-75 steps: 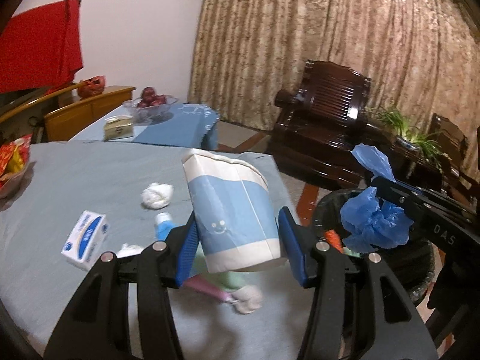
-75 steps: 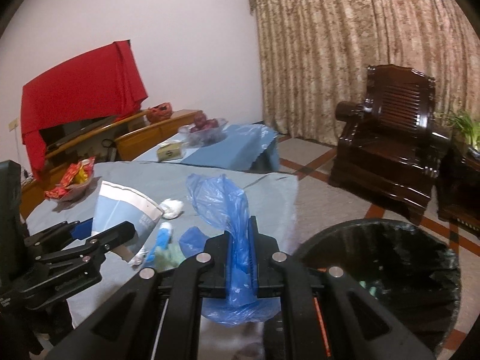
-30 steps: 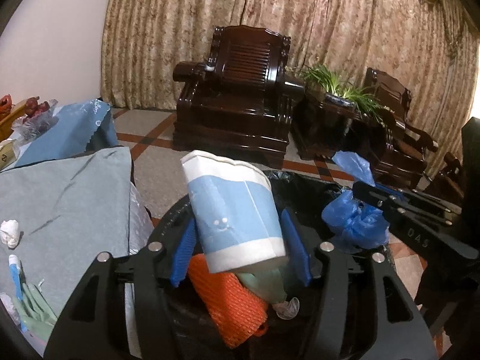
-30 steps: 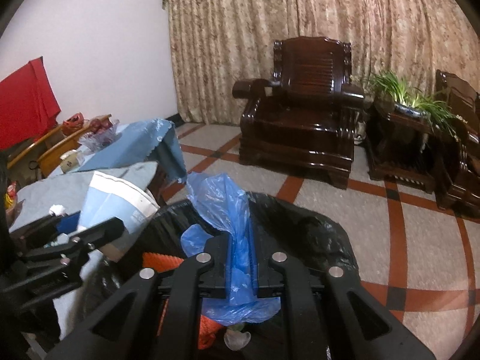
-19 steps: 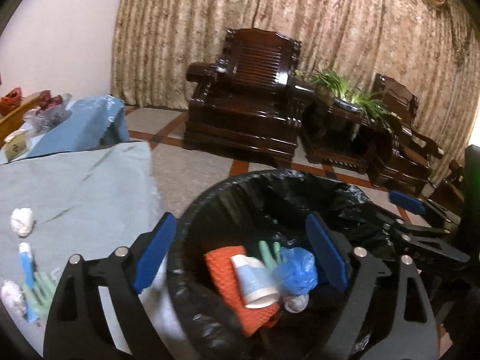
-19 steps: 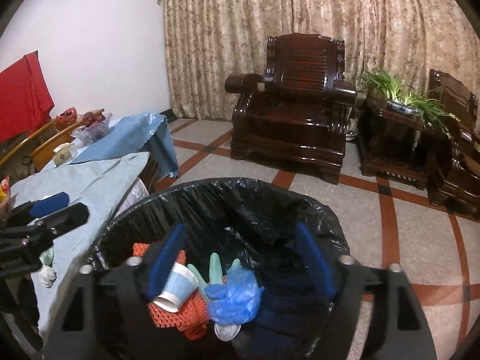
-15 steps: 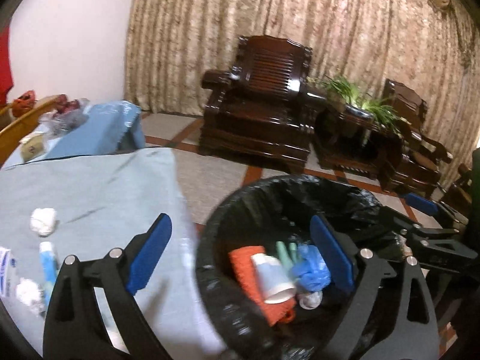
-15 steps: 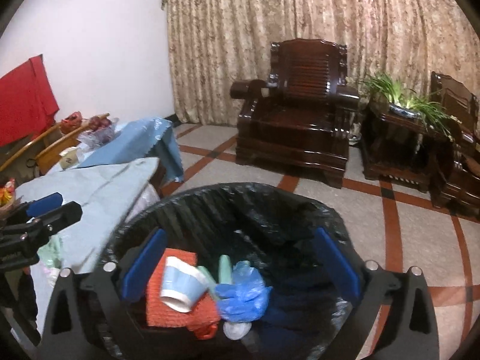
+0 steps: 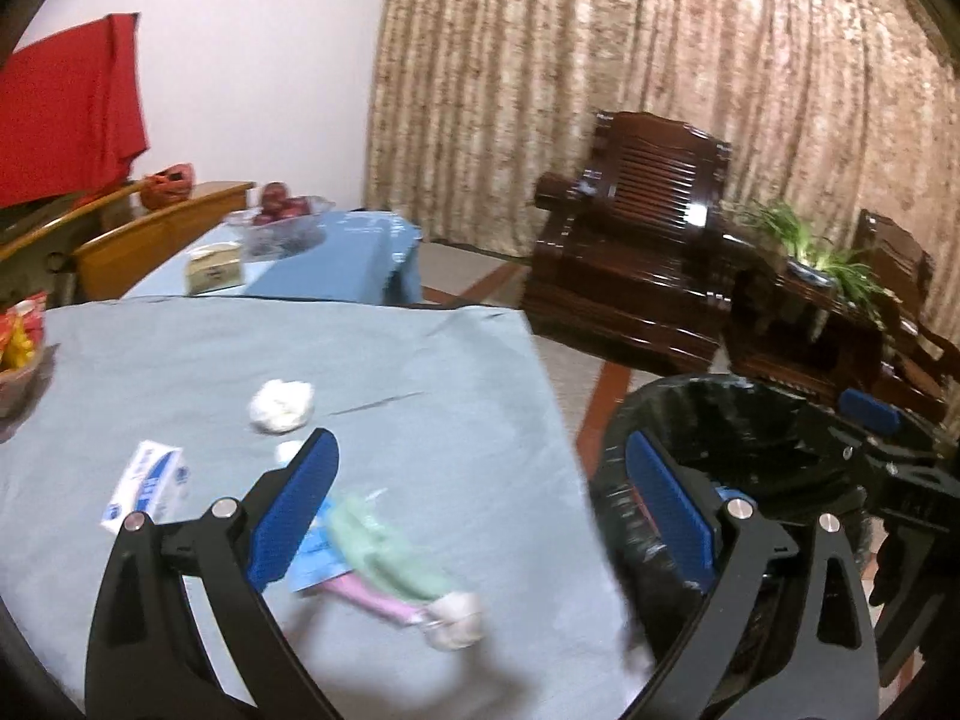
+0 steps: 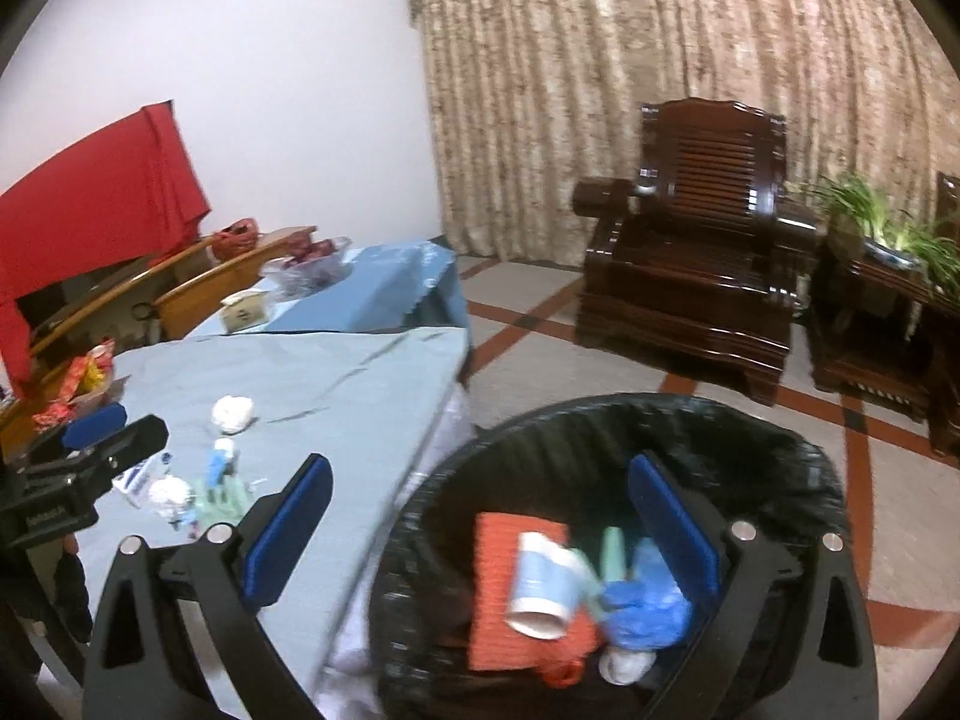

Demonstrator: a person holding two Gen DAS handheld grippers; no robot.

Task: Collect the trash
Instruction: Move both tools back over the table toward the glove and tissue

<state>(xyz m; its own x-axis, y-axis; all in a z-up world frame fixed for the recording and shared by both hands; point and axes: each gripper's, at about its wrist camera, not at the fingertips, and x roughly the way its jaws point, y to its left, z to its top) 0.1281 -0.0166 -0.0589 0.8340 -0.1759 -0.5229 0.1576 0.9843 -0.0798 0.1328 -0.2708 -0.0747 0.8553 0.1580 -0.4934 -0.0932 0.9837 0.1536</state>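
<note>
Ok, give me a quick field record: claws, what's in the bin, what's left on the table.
left claw: open, nothing held
right claw: open, nothing held
bin: paper cup, blue bag, orange mesh
table: white wad, small blue-and-white box, green glove, blurred bits

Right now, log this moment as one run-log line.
left gripper: open, empty | right gripper: open, empty | paper cup, blue bag: in bin | crumpled tissue: on table
</note>
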